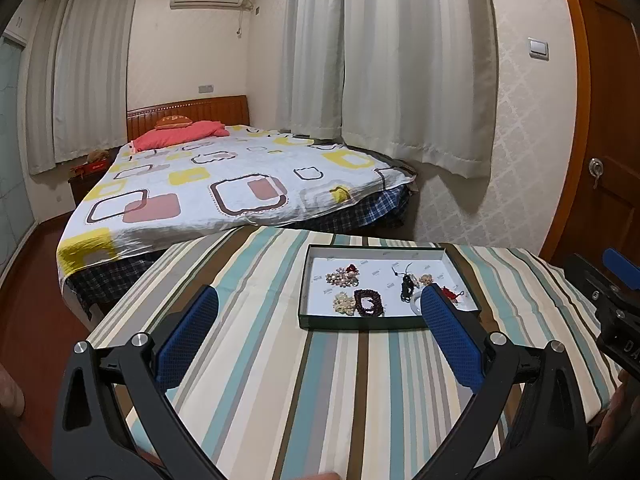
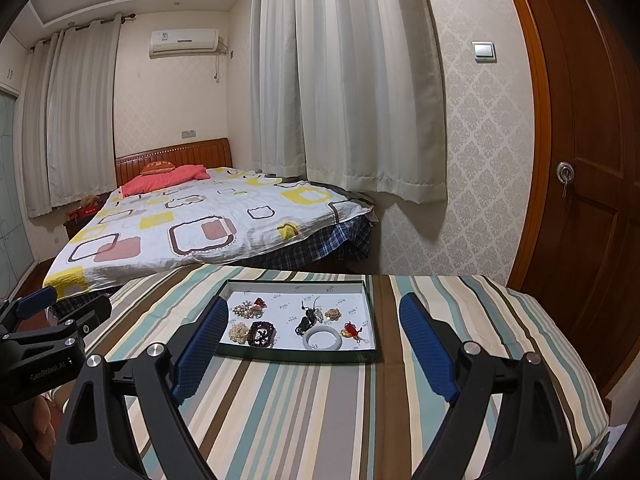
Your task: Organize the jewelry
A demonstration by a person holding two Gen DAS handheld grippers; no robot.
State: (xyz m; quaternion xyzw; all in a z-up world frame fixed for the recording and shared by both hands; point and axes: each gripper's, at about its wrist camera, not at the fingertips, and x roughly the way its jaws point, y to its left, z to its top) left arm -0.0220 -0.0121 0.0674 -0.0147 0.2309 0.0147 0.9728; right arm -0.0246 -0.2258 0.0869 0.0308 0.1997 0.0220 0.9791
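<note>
left gripper (image 1: pixel 320 300): released, holds nothing, near side of tray (image 2: pixel 294 356) | right gripper (image 2: pixel 312 316): released, holds nothing, near side of tray | jewelry: inside tray, white bangle (image 2: pixel 322 339) at its near edge, dark bead bracelet (image 2: pixel 262 334) left of bangle

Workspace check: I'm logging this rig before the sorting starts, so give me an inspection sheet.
Surface: striped cloth over the table.
Job's things: tray holding beads, pearls, a bangle, a black pendant and a red charm, lying apart in small heaps.
Clutter: nothing seen outside the tray.
Grippers: left tongs and right tongs both open, empty, short of the tray.
Cables: nothing seen on the table.
Surroundings: bed, curtains, door.
</note>
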